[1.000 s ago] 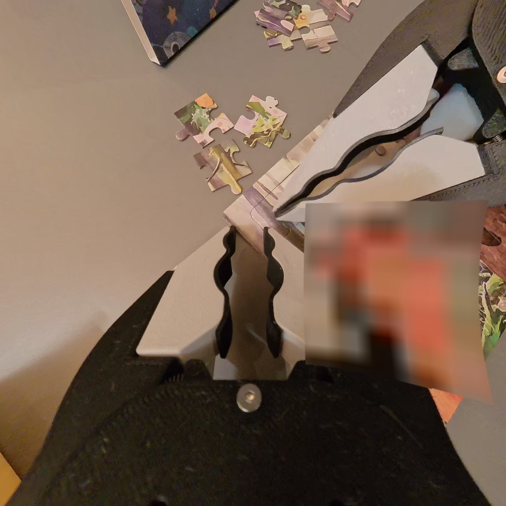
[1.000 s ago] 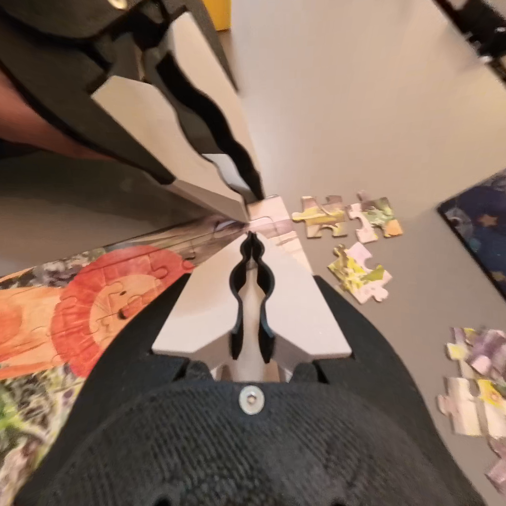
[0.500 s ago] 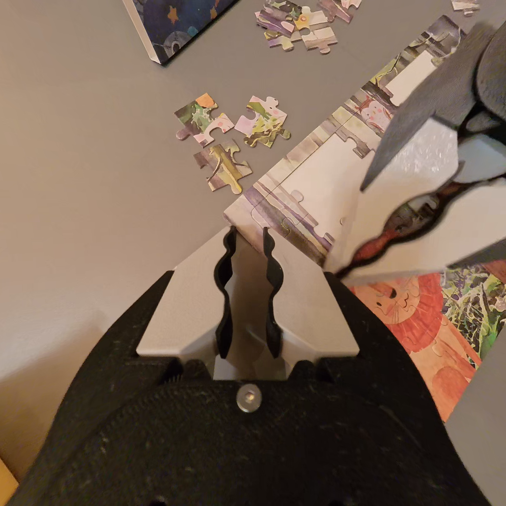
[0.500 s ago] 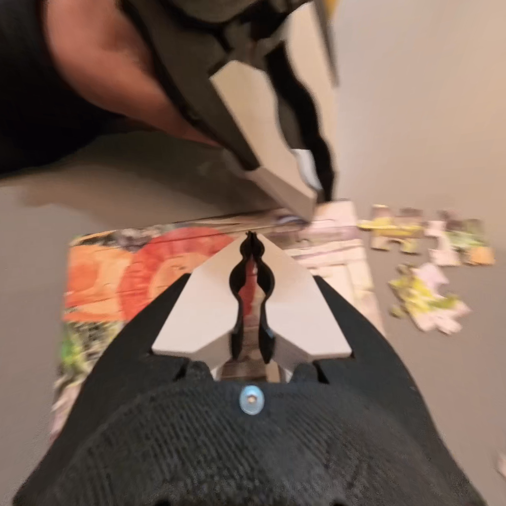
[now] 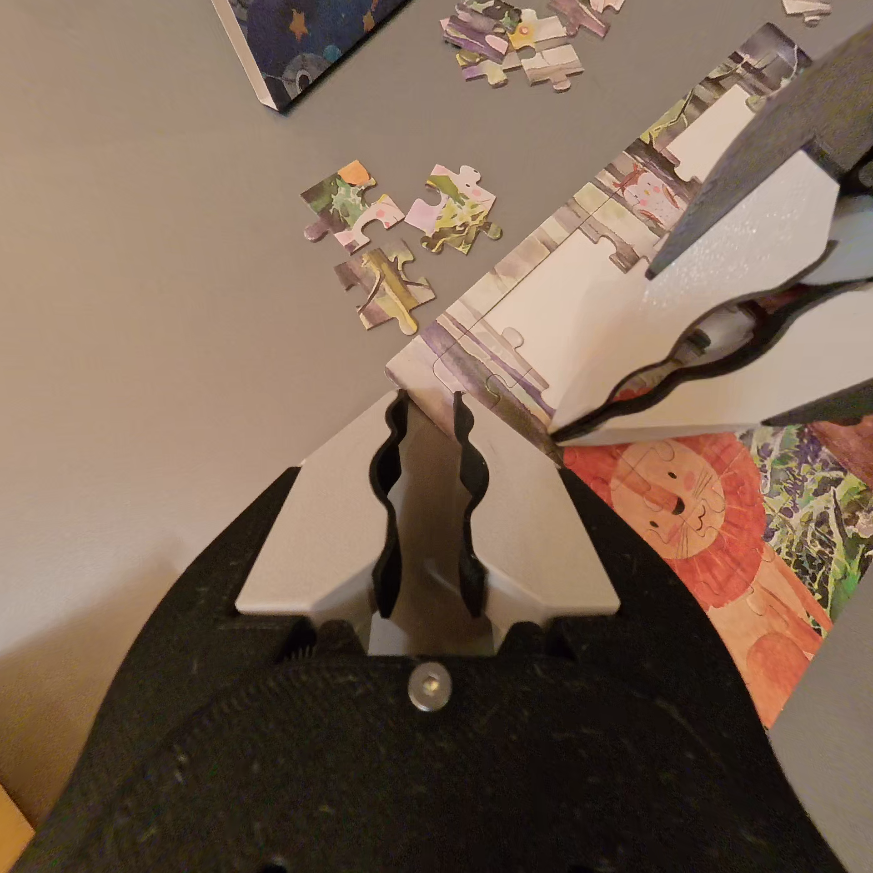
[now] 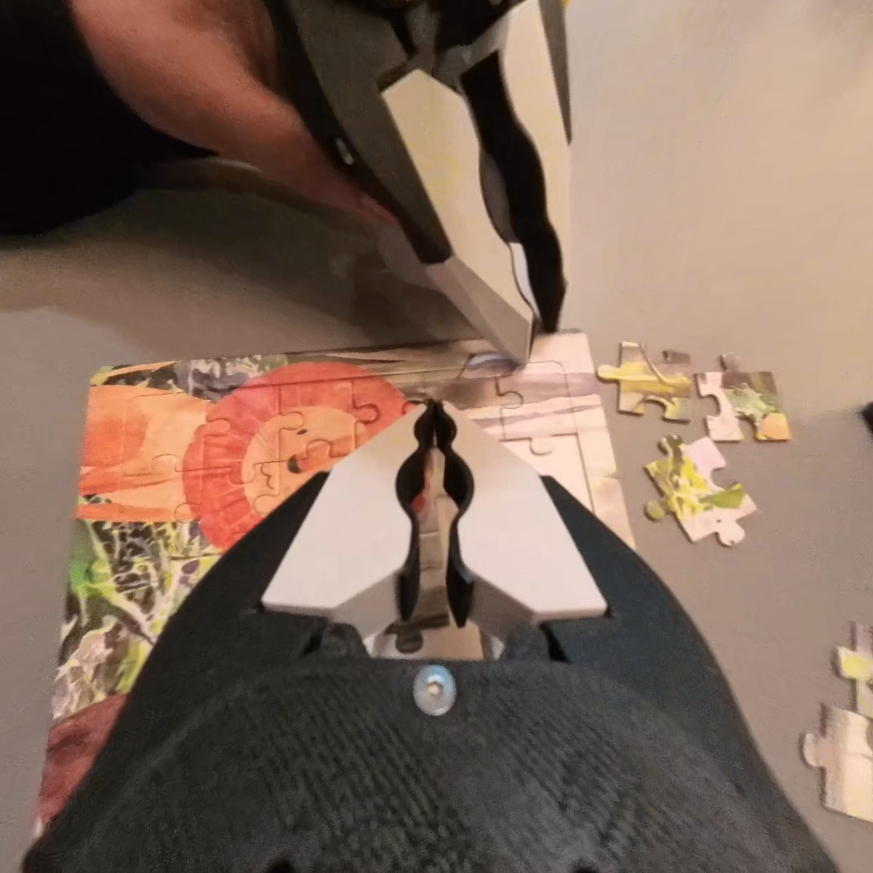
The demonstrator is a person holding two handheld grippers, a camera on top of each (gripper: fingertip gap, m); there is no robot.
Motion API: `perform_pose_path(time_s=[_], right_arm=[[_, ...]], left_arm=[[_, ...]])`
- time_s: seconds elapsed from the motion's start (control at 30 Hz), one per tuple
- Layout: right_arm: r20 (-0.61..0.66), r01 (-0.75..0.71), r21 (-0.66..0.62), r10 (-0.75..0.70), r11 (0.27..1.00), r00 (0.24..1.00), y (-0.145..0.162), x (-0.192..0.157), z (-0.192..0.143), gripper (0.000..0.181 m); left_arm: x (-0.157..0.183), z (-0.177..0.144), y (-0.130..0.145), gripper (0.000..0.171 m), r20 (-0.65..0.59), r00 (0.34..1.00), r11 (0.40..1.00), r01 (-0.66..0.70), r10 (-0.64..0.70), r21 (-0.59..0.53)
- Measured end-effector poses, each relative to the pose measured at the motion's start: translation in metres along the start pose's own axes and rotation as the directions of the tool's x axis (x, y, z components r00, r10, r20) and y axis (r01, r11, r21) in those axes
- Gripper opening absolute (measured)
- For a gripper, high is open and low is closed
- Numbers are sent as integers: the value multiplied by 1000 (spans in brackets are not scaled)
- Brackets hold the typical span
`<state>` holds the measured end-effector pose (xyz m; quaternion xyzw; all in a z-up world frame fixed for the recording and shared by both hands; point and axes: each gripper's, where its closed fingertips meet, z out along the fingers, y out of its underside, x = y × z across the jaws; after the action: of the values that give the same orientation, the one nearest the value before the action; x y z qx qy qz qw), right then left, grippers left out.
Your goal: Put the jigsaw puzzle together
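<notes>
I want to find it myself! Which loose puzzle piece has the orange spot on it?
Start at the big joined-up puzzle with the lion. Off its pale corner, three loose pieces lie together on the grey table. Yours is the orange-spot piece, the one farthest from the puzzle; its two neighbours have no orange.

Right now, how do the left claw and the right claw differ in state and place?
1. The left claw is open; the right claw is shut, holding nothing.
2. The left claw sits at the corner of the assembled puzzle; the right claw hovers over the lion's mane.

Both have grey fingers with wavy black pads.
</notes>
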<state>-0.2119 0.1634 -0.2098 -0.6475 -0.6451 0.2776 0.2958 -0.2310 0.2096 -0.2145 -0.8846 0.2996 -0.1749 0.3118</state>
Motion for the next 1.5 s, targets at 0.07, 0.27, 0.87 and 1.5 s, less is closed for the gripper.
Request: perform_pose_path(time_s=[0.07, 0.27, 0.87, 1.5], right_arm=[[119, -9, 4, 8, 1000, 993, 0, -19, -1, 0], [400, 124, -80, -82, 989, 913, 17, -73, -24, 0], [-383, -83, 283, 191, 956, 904, 70, 88, -199, 0], [-278, -446, 90, 452, 891, 848, 155, 84, -170, 37]], left_arm=[[0, 0, 0, 19, 0, 1000, 1000, 0, 0, 0], [0, 0, 1, 19, 4, 1000, 1000, -4, 4, -6], [-15, -8, -8, 14, 42, 999, 997, 27, -30, 65], [-9, -2, -2, 8, -71, 990, 991, 124, -120, 51]])
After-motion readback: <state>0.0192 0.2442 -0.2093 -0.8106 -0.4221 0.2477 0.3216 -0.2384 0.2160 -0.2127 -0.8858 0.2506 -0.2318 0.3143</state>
